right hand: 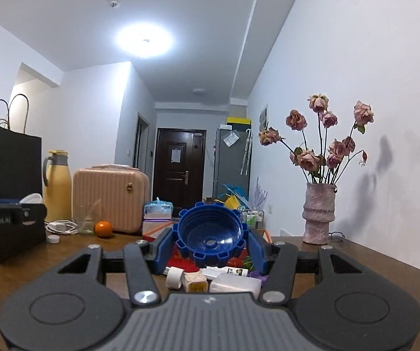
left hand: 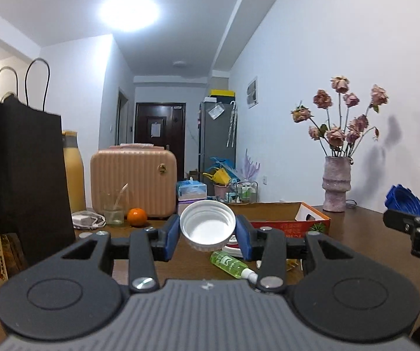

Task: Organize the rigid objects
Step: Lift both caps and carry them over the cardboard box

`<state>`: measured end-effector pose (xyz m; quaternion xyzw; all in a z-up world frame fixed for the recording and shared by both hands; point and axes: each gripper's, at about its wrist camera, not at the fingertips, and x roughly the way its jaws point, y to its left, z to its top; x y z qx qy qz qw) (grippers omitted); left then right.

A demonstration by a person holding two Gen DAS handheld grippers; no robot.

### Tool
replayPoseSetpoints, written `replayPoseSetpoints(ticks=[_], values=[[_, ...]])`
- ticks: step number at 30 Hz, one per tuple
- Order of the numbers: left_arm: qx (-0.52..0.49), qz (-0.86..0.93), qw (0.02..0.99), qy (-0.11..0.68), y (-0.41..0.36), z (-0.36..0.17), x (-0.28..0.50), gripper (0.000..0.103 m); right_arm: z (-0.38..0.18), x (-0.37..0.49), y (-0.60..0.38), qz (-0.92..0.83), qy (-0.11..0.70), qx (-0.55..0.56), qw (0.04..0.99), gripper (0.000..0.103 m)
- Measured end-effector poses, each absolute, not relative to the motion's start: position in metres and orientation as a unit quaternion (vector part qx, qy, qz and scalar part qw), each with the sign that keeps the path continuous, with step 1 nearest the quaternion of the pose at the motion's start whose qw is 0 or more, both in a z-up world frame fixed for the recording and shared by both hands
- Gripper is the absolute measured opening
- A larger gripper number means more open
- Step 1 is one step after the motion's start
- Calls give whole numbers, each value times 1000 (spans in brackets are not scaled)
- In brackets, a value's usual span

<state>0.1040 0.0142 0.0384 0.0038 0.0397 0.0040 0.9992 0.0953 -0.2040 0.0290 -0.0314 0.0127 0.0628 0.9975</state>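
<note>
My left gripper [left hand: 208, 229] is shut on a white plastic lid [left hand: 207, 223], its open side towards the camera, held above the brown table [left hand: 356, 234]. My right gripper [right hand: 211, 238] is shut on a blue ridged cap [right hand: 211, 234], also open side towards the camera; it shows at the right edge of the left wrist view [left hand: 406, 201]. Below the left gripper lies a green bottle [left hand: 231, 264]. Below the right gripper lie a white bottle [right hand: 227, 270], a white cap [right hand: 174, 276] and a cream plug adapter [right hand: 195, 282].
An open orange cardboard box [left hand: 289, 222] sits behind the lid. A pink vase with dried roses [left hand: 336, 187] stands at the right. At the left are a black paper bag [left hand: 19, 175], a yellow thermos [right hand: 57, 187], a pink case [left hand: 133, 181], an orange [left hand: 136, 216], a glass jar [left hand: 113, 210] and a charger [left hand: 88, 219].
</note>
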Motion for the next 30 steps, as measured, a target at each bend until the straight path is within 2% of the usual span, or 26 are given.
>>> replayPoseSetpoints(ticks=[7, 14, 21, 30], values=[[3, -7, 999, 39, 14, 37, 103, 42, 29, 90, -201, 75, 14, -31, 997, 53], [3, -4, 999, 47, 16, 37, 134, 41, 22, 122, -199, 82, 35, -29, 996, 53], [5, -10, 998, 65, 15, 48, 199, 41, 34, 185, -210, 84, 56, -12, 995, 53], [16, -18, 998, 59, -1, 86, 323, 41, 78, 309, -234, 106, 84, 24, 991, 53]])
